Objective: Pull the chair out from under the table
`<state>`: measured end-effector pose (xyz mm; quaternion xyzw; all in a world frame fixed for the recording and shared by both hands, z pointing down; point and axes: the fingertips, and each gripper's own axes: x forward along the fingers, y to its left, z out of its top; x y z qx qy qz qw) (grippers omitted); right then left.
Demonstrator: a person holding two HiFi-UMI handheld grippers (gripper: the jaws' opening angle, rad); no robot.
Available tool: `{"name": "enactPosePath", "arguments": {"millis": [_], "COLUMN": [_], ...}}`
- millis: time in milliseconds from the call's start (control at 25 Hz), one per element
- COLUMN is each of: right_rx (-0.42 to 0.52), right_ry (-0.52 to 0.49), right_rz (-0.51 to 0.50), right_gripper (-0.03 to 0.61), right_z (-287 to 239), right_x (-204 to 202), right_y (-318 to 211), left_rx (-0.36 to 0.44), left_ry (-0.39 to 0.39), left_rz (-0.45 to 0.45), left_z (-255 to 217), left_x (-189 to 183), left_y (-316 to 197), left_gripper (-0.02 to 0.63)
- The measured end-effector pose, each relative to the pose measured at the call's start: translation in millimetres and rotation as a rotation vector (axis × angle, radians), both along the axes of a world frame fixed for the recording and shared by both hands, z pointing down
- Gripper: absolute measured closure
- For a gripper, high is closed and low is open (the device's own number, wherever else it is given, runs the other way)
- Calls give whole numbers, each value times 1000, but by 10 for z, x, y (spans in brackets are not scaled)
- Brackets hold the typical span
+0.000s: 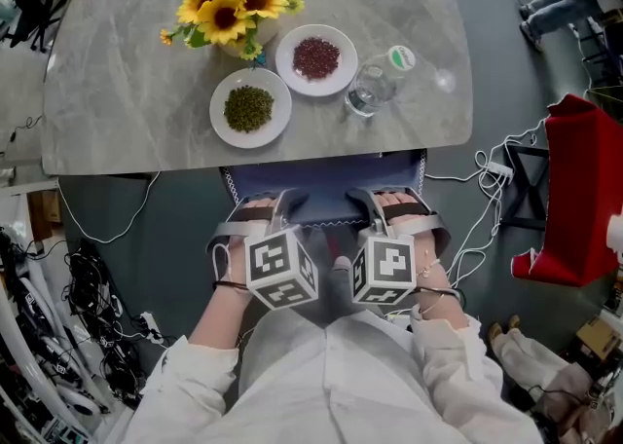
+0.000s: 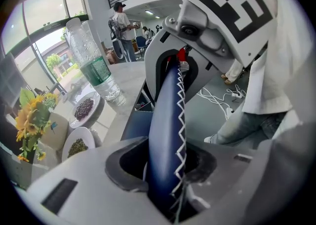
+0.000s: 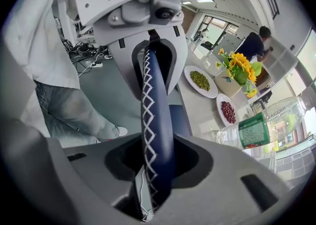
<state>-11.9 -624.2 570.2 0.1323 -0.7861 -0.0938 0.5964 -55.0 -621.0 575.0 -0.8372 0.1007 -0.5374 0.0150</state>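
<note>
Grey worktop (image 1: 117, 92) with the chair (image 1: 326, 189) tucked under its near edge, left tongs (image 1: 271, 208) and right tongs (image 1: 384, 206) both clamped on the blue backrest (image 2: 165, 120), spaced apart, presumably for an even pull.

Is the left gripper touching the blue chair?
Touching. The left gripper view shows the left gripper closed on the blue chair back.

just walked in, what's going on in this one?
A person holds a gripper in each hand. The left gripper and right gripper are both clamped on the top edge of the navy chair back, side by side. The chair is tucked under the grey table, which carries plates, a bottle and sunflowers; no pull shows yet.
</note>
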Motion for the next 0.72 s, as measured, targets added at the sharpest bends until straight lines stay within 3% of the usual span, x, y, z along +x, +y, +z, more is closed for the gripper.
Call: {"name": "enactPosePath", "arguments": {"millis": [720], "right_rx": [2], "right_ry": [-12], "right_rz": [-11], "right_gripper": [460], "right_z": [108], "right_x": [48], "right_y": [564], "left_rx": [10], "left_ry": [-54], "left_rz": [-23], "left_z": [108], "left_x": [48], "left_y": [568], "left_gripper": [477]}}
